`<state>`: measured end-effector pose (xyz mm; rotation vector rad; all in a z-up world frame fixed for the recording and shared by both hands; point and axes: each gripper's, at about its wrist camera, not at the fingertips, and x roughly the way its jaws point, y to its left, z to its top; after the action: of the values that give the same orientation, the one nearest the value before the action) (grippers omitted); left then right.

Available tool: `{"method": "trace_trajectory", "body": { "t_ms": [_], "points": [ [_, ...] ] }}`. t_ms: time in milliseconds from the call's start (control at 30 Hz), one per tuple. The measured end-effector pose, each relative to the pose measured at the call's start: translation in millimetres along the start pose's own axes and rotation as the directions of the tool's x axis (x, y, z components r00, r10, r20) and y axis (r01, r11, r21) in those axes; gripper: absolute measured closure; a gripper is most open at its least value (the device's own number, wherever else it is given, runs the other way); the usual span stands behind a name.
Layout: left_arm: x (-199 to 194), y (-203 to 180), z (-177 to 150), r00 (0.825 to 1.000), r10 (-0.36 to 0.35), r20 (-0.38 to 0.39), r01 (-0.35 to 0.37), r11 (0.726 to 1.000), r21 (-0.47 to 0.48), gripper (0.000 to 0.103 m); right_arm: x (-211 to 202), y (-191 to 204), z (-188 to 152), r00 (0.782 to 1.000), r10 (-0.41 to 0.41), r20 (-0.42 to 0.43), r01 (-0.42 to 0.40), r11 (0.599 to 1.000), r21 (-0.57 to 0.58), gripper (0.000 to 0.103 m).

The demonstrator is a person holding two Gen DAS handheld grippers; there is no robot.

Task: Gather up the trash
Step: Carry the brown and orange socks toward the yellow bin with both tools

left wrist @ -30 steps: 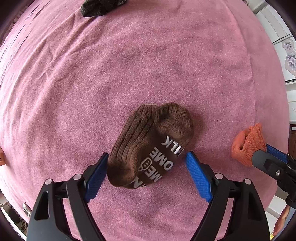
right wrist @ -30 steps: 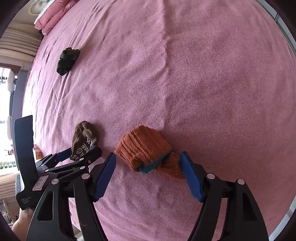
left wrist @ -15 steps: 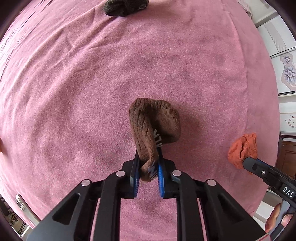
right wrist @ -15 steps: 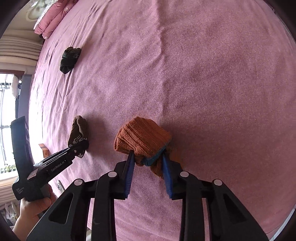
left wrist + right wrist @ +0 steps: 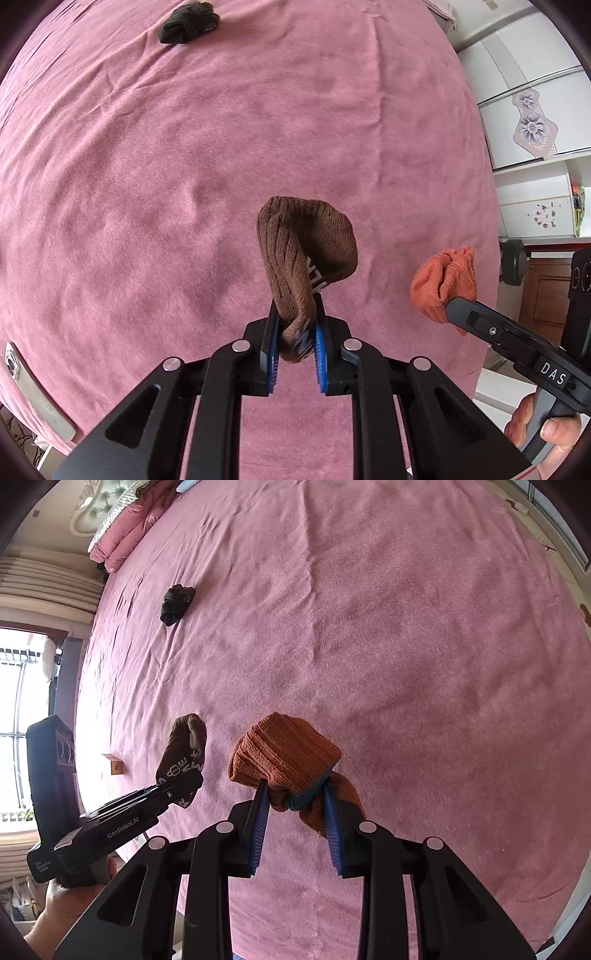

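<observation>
While clamped tight, left gripper [image 5: 295, 341] pinches brown sock [image 5: 306, 251] at centre of left view, clear of pink bedspread [image 5: 147, 184]; right view: right gripper [image 5: 297, 806] squeezes orange sock [image 5: 284, 753] at centre; black sock [image 5: 177, 603] upper left

The pink bed [image 5: 406, 646] is lying open and unobstructed across most of its cover; a claw is finding free passage over nearly all of it. One dark sock [image 5: 176, 603] is sitting on the bed well beyond the held socks, toward the folded pink bedding [image 5: 122, 535] that is blocking the head end. The left claw [image 5: 295, 350] is occupying the space just left of the right claw [image 5: 295, 823], each carrying a sock, a brown sock [image 5: 303, 254] and an orange sock [image 5: 284, 757], with a narrow gap running between them. Cabinets [image 5: 524, 122] are bounding the bed's right side.
</observation>
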<state>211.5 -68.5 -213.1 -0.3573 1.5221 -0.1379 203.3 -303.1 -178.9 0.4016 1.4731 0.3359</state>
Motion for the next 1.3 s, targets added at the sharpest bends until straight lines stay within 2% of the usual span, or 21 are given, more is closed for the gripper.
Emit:
{"method": "trace_trajectory", "body": {
  "t_ms": [267, 533, 733, 1067, 1300],
  "points": [
    [-1.7, -68.3, -49.0, 0.999, -0.030, -0.016, 0.032, 0.992, 0.119, 0.087, -45.2, -30.7, -50.7, 0.997, 0.002, 0.074, -0.005, 0.999, 0.050, 0.075],
    [5.1, -138.1, -96.1, 0.997, -0.044, -0.056, 0.058, 0.964, 0.258, 0.087, -81.8, -78.0, -92.4, 0.990, -0.010, 0.141, -0.011, 0.990, 0.142, 0.075],
    [17.1, -182.6, -110.1, 0.996, -0.040, -0.074, 0.062, 0.942, 0.330, 0.087, -106.5, -121.9, -115.4, 0.982, -0.030, 0.186, -0.012, 0.976, 0.220, 0.075],
    [49.9, -282.0, -129.0, 0.991, -0.060, -0.116, 0.104, 0.898, 0.428, 0.087, -152.0, -213.1, -134.6, 0.964, -0.073, 0.255, -0.019, 0.940, 0.339, 0.075],
    [81.1, -358.8, -137.2, 0.987, -0.052, -0.155, 0.124, 0.852, 0.509, 0.087, -182.8, -281.6, -141.2, 0.947, -0.105, 0.304, -0.039, 0.900, 0.434, 0.075]
  ]
}}
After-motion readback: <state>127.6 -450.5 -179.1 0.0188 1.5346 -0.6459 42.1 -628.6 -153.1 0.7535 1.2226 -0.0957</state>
